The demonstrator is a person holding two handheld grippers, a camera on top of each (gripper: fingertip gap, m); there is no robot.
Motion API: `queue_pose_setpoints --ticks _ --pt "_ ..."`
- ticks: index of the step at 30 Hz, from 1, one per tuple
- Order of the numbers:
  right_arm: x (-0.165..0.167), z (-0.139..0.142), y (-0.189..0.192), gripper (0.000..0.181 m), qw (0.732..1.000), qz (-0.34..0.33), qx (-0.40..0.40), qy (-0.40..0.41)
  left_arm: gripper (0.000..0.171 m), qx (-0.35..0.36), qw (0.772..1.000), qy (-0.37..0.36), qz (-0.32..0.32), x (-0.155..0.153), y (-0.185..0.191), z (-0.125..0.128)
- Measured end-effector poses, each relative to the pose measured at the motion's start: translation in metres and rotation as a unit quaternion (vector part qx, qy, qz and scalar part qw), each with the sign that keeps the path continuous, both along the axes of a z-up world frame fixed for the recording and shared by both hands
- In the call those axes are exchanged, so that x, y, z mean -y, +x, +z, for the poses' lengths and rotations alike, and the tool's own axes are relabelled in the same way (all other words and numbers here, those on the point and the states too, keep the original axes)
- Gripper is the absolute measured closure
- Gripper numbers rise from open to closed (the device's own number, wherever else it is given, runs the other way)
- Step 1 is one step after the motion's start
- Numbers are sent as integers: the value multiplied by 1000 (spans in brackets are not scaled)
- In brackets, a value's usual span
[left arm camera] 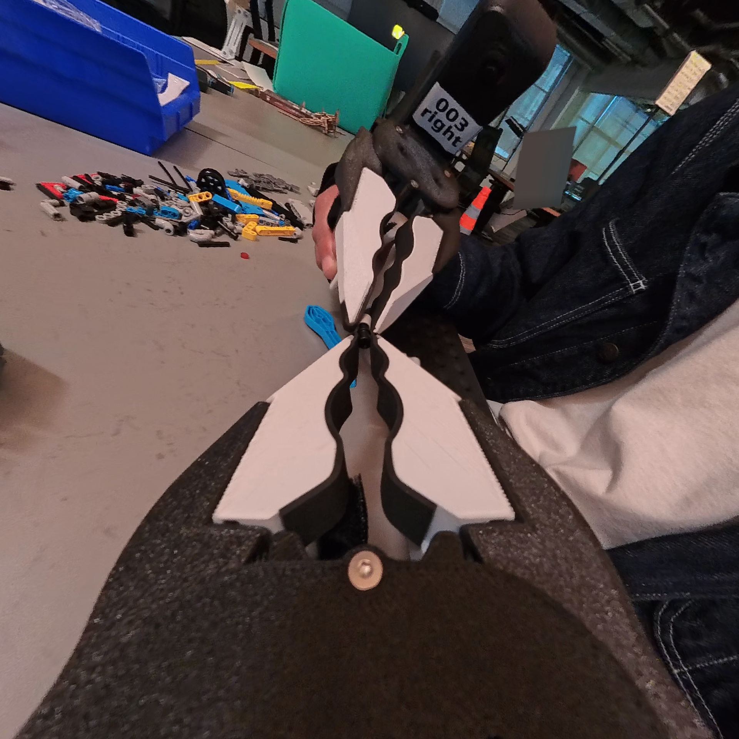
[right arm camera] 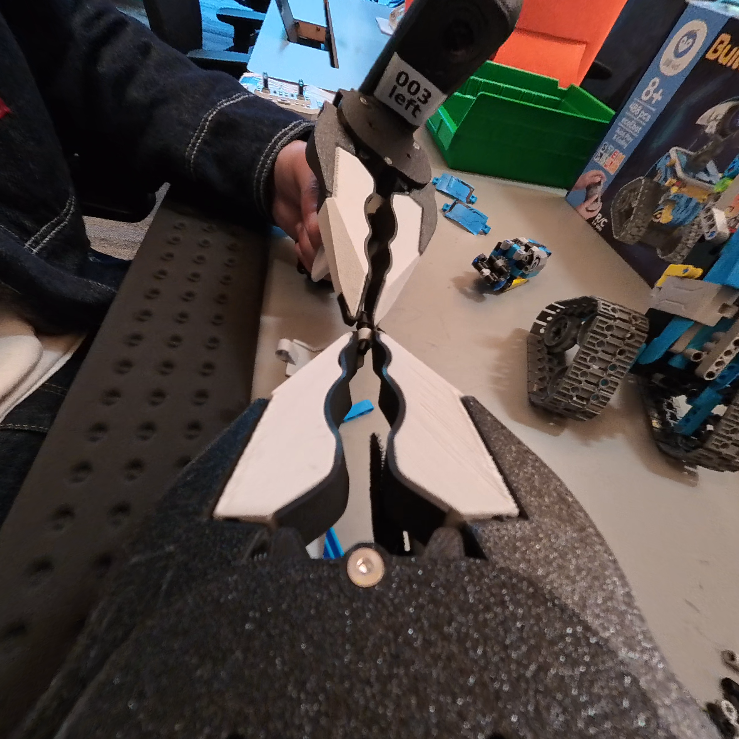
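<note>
- Black pin [left arm camera: 363, 335], a small connector with a pale grey sleeve [right arm camera: 364, 335] at one end, sits in the air above the desk [left arm camera: 168, 360], near its front edge, caught between the two sets of tongs meeting tip to tip.
- Left tongs [left arm camera: 362, 340] are pressed nearly together, pinching the black end of the pin.
- Right tongs [right arm camera: 364, 338] are likewise drawn in, pinching the pale sleeve end; a person's hand [left arm camera: 326, 236] grips their handle, with a dark denim sleeve [left arm camera: 560, 272] behind.
- Just below the meeting point, a blue flat piece [left arm camera: 320, 326] lies on the desk.
- Further off in the left wrist view lie a heap of loose building parts [left arm camera: 172, 206] and a blue bin [left arm camera: 92, 68], with a green board [left arm camera: 332, 68] standing behind.
- In the right wrist view: a grey tracked vehicle model [right arm camera: 588, 360], a small blue and black assembly [right arm camera: 510, 262], two blue panels [right arm camera: 460, 202], a green bin [right arm camera: 516, 128] and a printed box [right arm camera: 672, 160].
- Black perforated mat [right arm camera: 160, 340] lies along the desk's near edge.
</note>
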State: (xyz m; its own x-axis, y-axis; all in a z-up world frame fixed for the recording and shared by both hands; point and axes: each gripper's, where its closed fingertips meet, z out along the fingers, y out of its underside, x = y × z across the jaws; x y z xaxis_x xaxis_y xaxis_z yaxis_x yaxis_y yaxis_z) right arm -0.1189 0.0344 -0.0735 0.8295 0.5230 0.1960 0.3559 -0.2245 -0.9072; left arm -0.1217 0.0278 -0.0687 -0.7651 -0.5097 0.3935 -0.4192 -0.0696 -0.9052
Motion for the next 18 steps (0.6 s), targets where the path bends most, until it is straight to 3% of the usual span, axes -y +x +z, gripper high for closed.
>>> queue_pose_setpoints --ticks 18 --pt "6 -4 -1 177 1000 13 -19 -22 168 6 1000 18 -1 2 -5 -4"
